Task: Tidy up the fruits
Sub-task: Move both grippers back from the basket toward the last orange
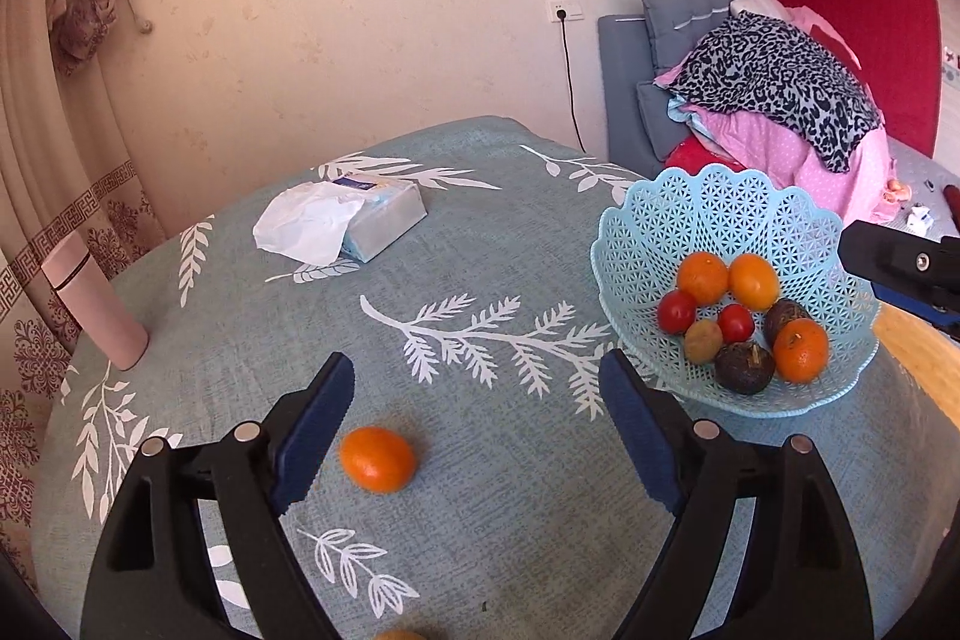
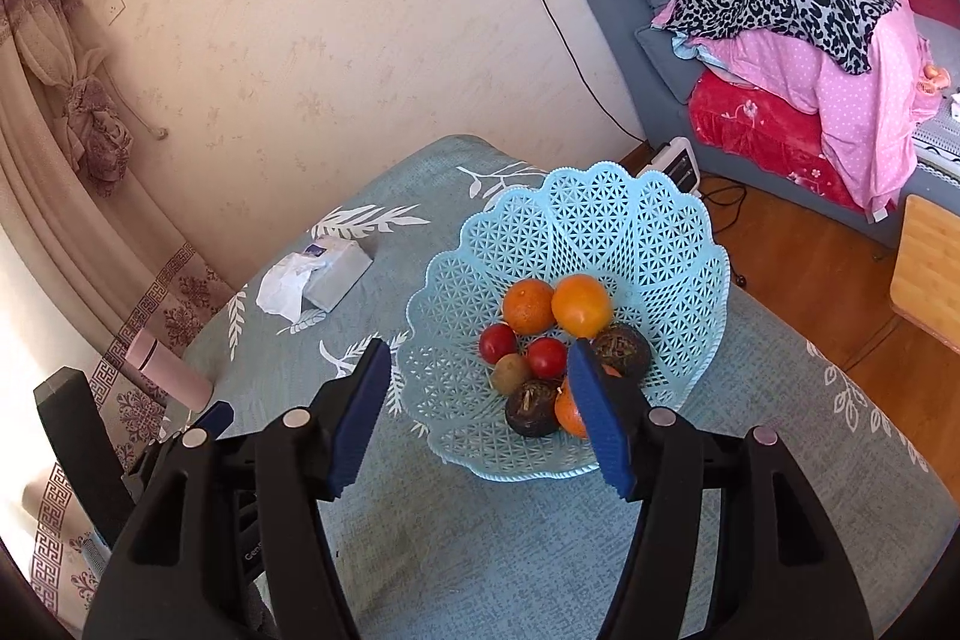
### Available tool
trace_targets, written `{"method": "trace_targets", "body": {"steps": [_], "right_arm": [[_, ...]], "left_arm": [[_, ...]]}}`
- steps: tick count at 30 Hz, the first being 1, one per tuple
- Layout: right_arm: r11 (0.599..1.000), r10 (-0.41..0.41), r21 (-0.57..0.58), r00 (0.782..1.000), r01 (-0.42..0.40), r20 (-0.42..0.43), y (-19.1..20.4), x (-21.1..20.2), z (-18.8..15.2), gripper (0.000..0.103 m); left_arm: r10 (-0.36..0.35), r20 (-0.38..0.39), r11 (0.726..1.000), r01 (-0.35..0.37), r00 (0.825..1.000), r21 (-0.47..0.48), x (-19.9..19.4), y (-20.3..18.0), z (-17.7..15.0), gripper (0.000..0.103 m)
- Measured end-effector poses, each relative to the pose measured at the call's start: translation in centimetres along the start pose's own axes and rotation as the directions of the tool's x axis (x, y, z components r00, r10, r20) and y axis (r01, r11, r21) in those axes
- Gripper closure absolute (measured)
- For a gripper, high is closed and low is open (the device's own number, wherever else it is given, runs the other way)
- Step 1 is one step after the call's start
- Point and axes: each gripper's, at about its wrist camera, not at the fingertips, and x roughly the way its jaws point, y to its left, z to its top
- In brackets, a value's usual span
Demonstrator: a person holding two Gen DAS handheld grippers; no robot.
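In the left wrist view a loose orange (image 1: 377, 459) lies on the blue-green leaf-print tablecloth (image 1: 480, 250), between the fingers of my open left gripper (image 1: 477, 370) and closer to the left pad, which does not touch it. A light blue lattice basket (image 1: 720, 202) at the right holds several fruits: oranges, red tomatoes, a kiwi and dark round fruits. In the right wrist view my right gripper (image 2: 480, 352) hangs open and empty over the near side of the basket (image 2: 600, 220). Its right finger hides part of an orange (image 2: 567, 412).
A tissue pack (image 1: 366, 214) with a sheet pulled out lies at the back of the table. A pink flask (image 1: 96, 304) stands at the left edge. The top of another orange (image 1: 399, 634) peeks in at the bottom edge. A bed with piled clothes (image 2: 780, 10) stands beyond the table.
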Motion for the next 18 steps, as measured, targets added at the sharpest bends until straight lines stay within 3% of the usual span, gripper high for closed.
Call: {"method": "trace_targets", "body": {"steps": [18], "right_arm": [[0.996,0.012,-0.089,0.997,-0.019,-0.081,2.0,1.9,-2.1,0.04]], "left_arm": [[0.033,-0.036,0.998,-0.034,0.999,-0.051,0.6,2.6,-2.0,0.02]]}}
